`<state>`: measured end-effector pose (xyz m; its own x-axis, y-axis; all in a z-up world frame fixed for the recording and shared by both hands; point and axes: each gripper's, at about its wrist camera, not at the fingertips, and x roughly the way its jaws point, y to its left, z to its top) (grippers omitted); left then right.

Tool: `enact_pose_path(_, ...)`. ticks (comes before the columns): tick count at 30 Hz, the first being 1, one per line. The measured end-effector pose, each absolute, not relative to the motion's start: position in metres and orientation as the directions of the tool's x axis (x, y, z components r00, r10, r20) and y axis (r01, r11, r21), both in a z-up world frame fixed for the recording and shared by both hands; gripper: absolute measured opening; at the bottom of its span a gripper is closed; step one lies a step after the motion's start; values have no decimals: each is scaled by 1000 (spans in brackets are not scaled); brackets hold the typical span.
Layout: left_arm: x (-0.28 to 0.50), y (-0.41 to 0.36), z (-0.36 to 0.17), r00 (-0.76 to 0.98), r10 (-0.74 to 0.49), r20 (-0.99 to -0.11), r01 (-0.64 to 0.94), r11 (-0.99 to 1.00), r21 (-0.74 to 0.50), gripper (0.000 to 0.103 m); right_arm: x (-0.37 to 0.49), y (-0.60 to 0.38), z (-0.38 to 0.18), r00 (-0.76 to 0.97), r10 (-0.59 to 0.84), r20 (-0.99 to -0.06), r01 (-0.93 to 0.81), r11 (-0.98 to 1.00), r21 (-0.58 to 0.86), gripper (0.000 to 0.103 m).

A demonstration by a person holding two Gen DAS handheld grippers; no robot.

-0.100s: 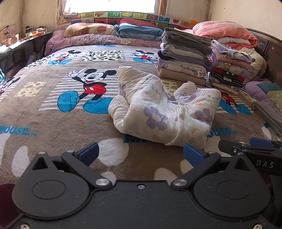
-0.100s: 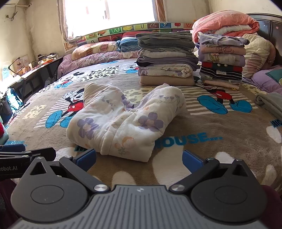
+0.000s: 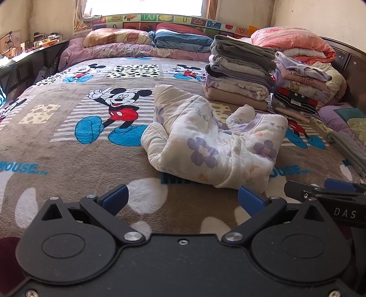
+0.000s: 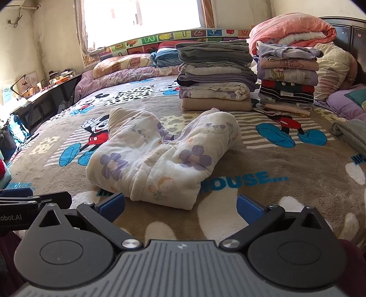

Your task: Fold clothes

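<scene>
window (image 4: 146,13): bright daylight | walls (image 4: 57,34): cream | bed blanket (image 3: 68,164): brown cartoon print | headboard (image 3: 350,61): dark wood

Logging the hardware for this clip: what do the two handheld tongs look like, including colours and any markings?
Both tongs are matte black linkage frames with round pivot discs, silver bolts and blue finger pads. The left tongs have a smooth black body; the right tongs have a grey ribbed one. Seen side-on from the left camera, the right tongs carry white "DAS" lettering; the left ones show "obot.AI". No cables or sleeves show.

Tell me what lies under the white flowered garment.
The white flowered garment lies on the cartoon-mouse blanket. Blue lettering on the blanket runs under its near edge; the covered letters cannot be read.
</scene>
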<state>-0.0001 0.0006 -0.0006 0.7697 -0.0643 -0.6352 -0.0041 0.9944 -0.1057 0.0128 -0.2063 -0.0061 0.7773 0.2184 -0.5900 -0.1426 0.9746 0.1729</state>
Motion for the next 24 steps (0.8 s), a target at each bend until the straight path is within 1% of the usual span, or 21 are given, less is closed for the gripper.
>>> enact_pose_path(24, -1, 2, -4, 773, -59, -632, -1, 996, -94, 103, 14, -198, -11, 767, 216, -605, -154, 976, 153, 103)
